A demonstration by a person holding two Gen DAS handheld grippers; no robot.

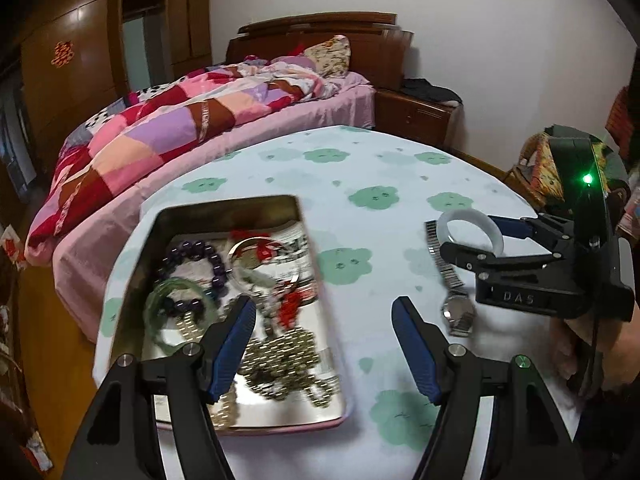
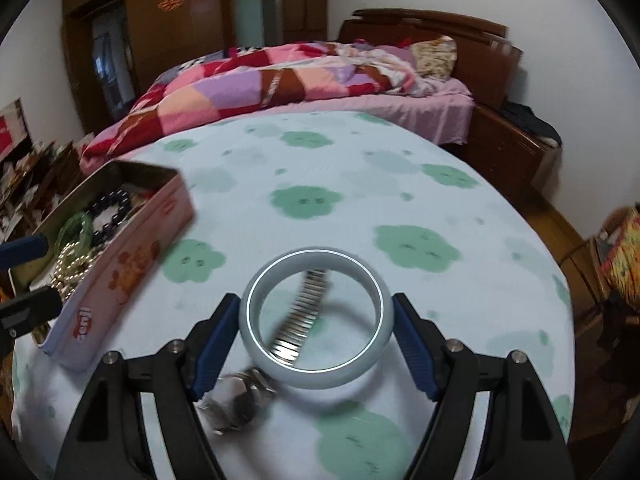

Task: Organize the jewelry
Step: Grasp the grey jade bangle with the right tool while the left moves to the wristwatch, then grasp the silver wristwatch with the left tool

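A bedroom holds a bed (image 1: 208, 120) with a patchwork quilt of pink, purple and red, and brown wooden closets behind it. In front of the bed stands a table (image 2: 360, 200) under a pale cloth with green flower shapes.

A metal tin (image 1: 224, 216) with no lid sits on the cloth. It is shiny inside and pink outside with a cartoon picture on its side. In the tin lie a string of dark purple beads (image 1: 200, 252), a see-through green bangle (image 1: 160, 300), a heap of little gold beads (image 1: 280, 360) and some red bits.

Well to the right of the tin is a pale, milky bangle (image 2: 316, 316). It is smooth, thick and round. The right gripper (image 2: 316, 316) has its blue fingers (image 2: 412, 348) on the two sides of this bangle, right against its rim, so it seems to be pinching it. A silver watch (image 2: 240, 396) with a stretchy metal band lies on the cloth under the bangle, farther from the tin than the bangle's near edge.

The left gripper (image 1: 324, 320) hangs over the right edge of the tin. Its fingers are spread wide apart with nothing between them.
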